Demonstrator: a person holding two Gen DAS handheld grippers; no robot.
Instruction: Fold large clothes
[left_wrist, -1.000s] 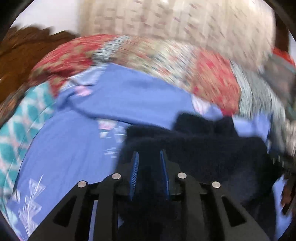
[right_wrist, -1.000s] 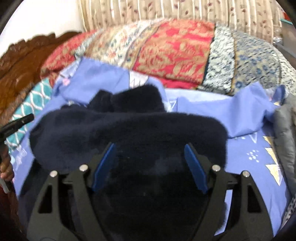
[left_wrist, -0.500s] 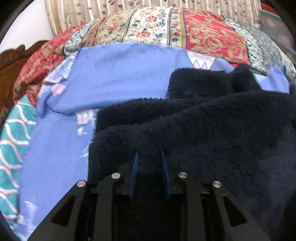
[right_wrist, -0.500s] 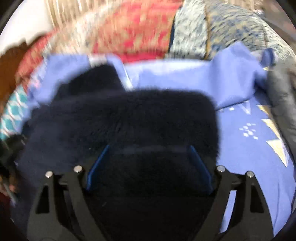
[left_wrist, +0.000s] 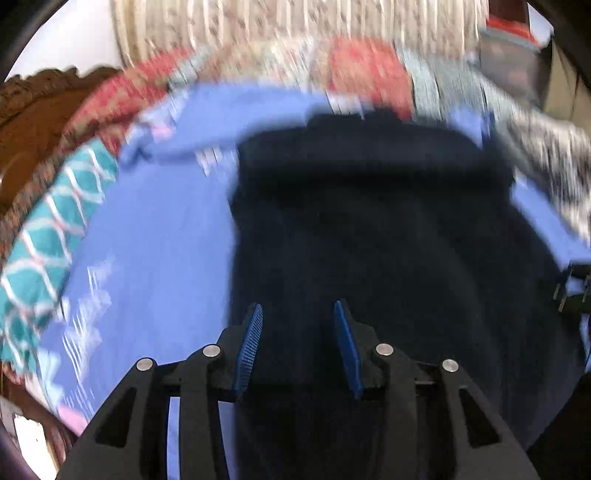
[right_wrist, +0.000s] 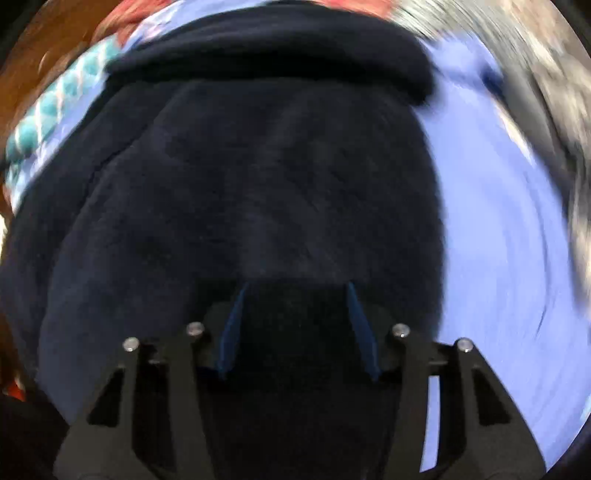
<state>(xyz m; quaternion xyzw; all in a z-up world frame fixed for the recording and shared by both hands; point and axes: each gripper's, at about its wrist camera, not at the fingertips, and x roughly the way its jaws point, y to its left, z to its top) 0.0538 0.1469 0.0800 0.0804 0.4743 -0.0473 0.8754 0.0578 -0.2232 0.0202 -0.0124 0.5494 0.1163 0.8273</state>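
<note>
Garment: dark navy fleece (left_wrist: 369, 229), spread on the blue bedsheet (left_wrist: 155, 236); fills most of the right wrist view (right_wrist: 258, 177).
Left gripper (left_wrist: 297, 314): blue pads parted, fleece beneath them; nothing visibly pinched.
Right gripper (right_wrist: 295, 291): pads set wide apart over the fleece.
Surroundings: patchwork quilt (left_wrist: 362, 74) at 12 o'clock; teal patterned cloth (left_wrist: 48, 229) at 9 o'clock; both blurred.

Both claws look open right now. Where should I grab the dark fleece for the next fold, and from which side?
Probably the thick rolled edge at the far end of the fleece, coming in low from the near side over the flat body. That edge stands up as a ridge above the blue sheet, so the fingers can close across it. The right claw already points at it; the left claw could take its left end.
</note>
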